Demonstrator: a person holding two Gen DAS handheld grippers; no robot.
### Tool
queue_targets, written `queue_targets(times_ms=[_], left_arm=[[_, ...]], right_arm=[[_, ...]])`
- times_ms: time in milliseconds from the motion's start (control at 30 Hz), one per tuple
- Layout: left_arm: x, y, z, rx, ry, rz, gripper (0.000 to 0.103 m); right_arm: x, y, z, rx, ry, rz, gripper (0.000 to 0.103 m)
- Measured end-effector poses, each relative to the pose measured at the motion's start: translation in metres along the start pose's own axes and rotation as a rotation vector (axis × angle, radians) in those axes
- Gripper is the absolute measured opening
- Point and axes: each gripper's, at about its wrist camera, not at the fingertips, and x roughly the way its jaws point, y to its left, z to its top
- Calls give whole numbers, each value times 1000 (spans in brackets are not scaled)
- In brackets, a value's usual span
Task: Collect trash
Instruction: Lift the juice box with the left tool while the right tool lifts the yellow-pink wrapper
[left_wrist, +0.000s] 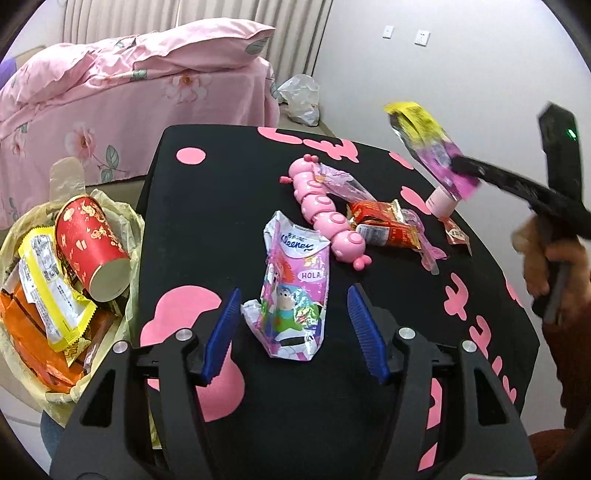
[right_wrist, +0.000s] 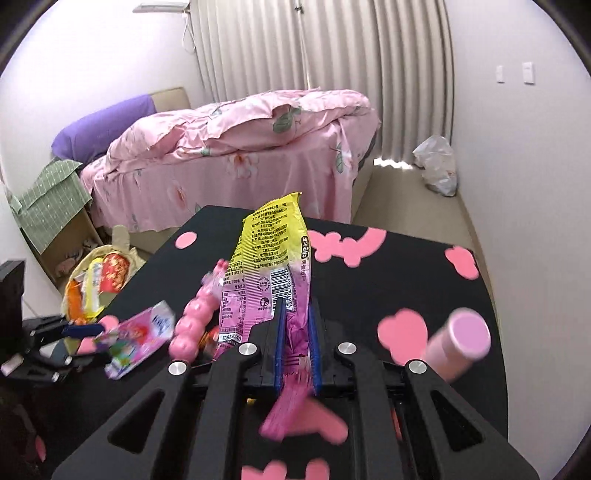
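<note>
A pink Kleenex tissue pack (left_wrist: 295, 291) lies crumpled on the black table (left_wrist: 221, 192). My left gripper (left_wrist: 293, 295) is open, with one blue pad on each side of the pack and neither pressing it. My right gripper (right_wrist: 297, 308) is shut on the pink end of a yellow-and-pink snack wrapper (right_wrist: 269, 251), which stands up above the table. The left wrist view shows that wrapper (left_wrist: 424, 140) held in the air at the right. A yellowish trash bag (left_wrist: 122, 229) sits left of the table and holds a red paper cup (left_wrist: 88, 243) and several wrappers.
Also on the table are a pink caterpillar toy (left_wrist: 325, 210), a red snack wrapper (left_wrist: 384, 225), a clear pink wrapper (left_wrist: 343, 181) and a pink cylinder (right_wrist: 458, 339). A pink-covered bed (right_wrist: 240, 162) stands behind. A white plastic bag (right_wrist: 436, 170) lies by the far wall.
</note>
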Motion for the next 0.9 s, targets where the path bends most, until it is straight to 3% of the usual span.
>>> queue_targets(times_ms=[133, 167, 233, 433, 500, 700, 733, 833, 900], left_arm=[[-4, 1, 3, -19, -23, -33, 60], [-2, 4, 4, -41, -5, -72, 72], [4, 8, 6, -88, 35, -135, 78], [13, 6, 2, -81, 66, 29, 74], [19, 10, 1, -118, 107, 35, 66], [23, 7, 1, -119, 121, 33, 66], [23, 7, 2, -118, 122, 30, 64], [26, 8, 4, -138, 124, 20, 46], [27, 11, 2, -165, 122, 10, 23]], right_arm=[[-16, 8, -26, 13, -2, 0, 12], [-21, 11, -34, 22, -4, 2, 12], [-27, 13, -47, 42, -10, -1, 12], [-44, 11, -80, 89, -24, -35, 12], [-45, 6, -87, 120, -14, -30, 12], [-43, 2, -98, 164, -1, -14, 12], [-42, 4, -98, 161, 1, -10, 12], [-40, 14, -100, 138, 5, -2, 12], [-39, 20, -100, 124, 11, 7, 12]])
